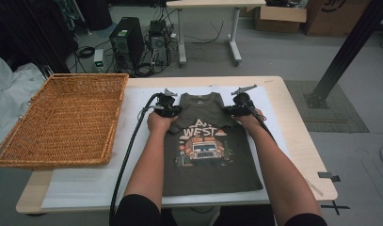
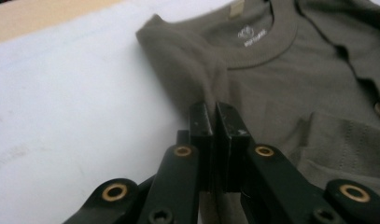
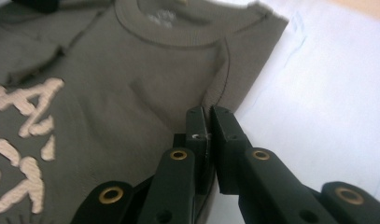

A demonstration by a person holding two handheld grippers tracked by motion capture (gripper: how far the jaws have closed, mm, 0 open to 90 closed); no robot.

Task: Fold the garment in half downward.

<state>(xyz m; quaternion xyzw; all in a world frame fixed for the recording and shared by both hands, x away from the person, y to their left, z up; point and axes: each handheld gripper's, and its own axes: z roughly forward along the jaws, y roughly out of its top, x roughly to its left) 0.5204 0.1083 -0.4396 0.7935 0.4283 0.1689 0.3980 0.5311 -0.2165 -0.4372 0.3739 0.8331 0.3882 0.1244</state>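
Olive cotton T-shirt [image 1: 205, 150] lies print-up on a white sheet [image 1: 85, 188] over the tabletop [image 1: 302, 141], just right of a wicker basket [image 1: 62, 117]. The left gripper [image 1: 172, 109] and right gripper [image 1: 230, 109] each have their fingers pinched shut on the cloth at a shoulder edge beside the collar. The step looks like the grasp for a fold; next likely calls for lifting both shoulders evenly. The gripper views show the pinched cloth; the high view adds the basket.
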